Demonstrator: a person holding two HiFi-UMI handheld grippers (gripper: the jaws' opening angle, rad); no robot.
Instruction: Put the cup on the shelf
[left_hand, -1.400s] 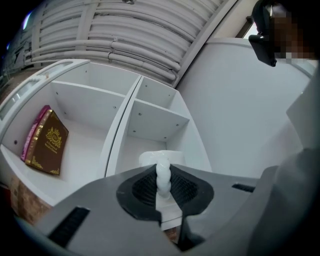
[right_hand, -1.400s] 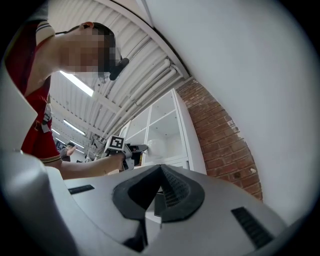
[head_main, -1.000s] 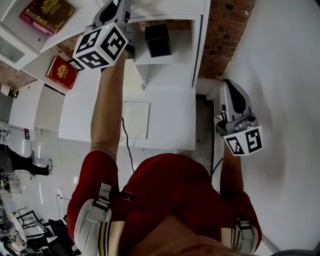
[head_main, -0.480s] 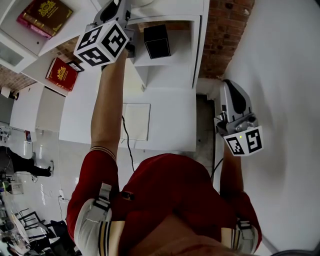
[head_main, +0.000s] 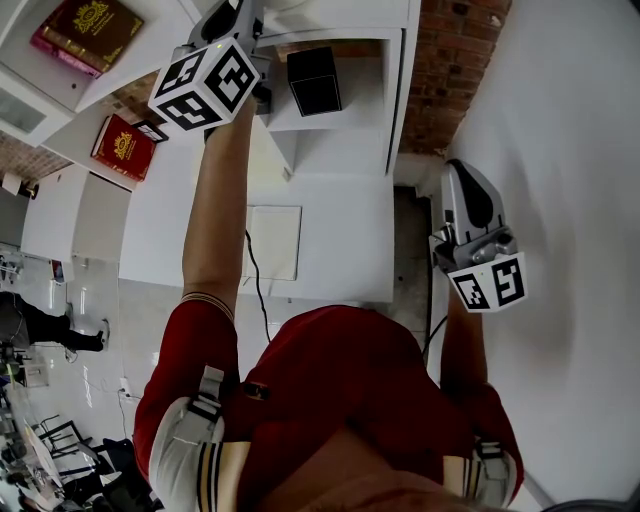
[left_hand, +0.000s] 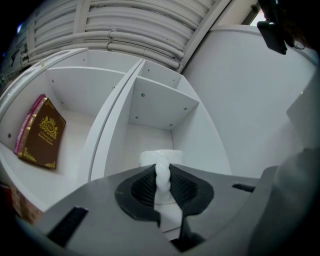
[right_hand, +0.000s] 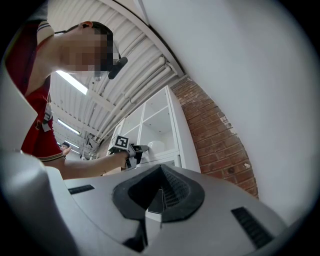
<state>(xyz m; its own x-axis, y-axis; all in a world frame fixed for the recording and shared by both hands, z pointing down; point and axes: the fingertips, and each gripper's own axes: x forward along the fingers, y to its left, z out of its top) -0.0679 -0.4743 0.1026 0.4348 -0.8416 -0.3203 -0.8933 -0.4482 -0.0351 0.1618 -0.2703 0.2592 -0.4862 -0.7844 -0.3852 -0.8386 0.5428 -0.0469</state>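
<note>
The left tool (left_hand: 162, 187) is raised to the white shelf unit (left_hand: 152, 105) and is clenched on the handle (left_hand: 162, 176) of one white cup (left_hand: 161, 158). The handle stands upright between the two ribbed pads. The cup's body sits just beyond the jaws, inside the narrow compartment to the right of the upright divider (left_hand: 107, 135). Whether its base touches the shelf board cannot be told.

In the compartment left of that divider, one brown book with a gold crest (left_hand: 45, 131) leans against the wall, with a pink cover edge (left_hand: 26, 131) showing behind it. The head view shows a second crested book, red (head_main: 124, 145), lying in a lower compartment. That makes two crested books, each in its own compartment.

Right of the left tool's marker cube (head_main: 205, 85), one black box (head_main: 313, 80) stands on a shelf board. One dark cable (head_main: 256, 290) runs down the white panel below. A strip of brick wall (head_main: 450, 70) borders the shelf unit on the right.

Farthest right, the right tool (right_hand: 156, 197) hangs low beside the person's body, well apart from the shelf, its marker cube (head_main: 490, 282) facing the head camera. Its two pads are pressed together with nothing between them.
</note>
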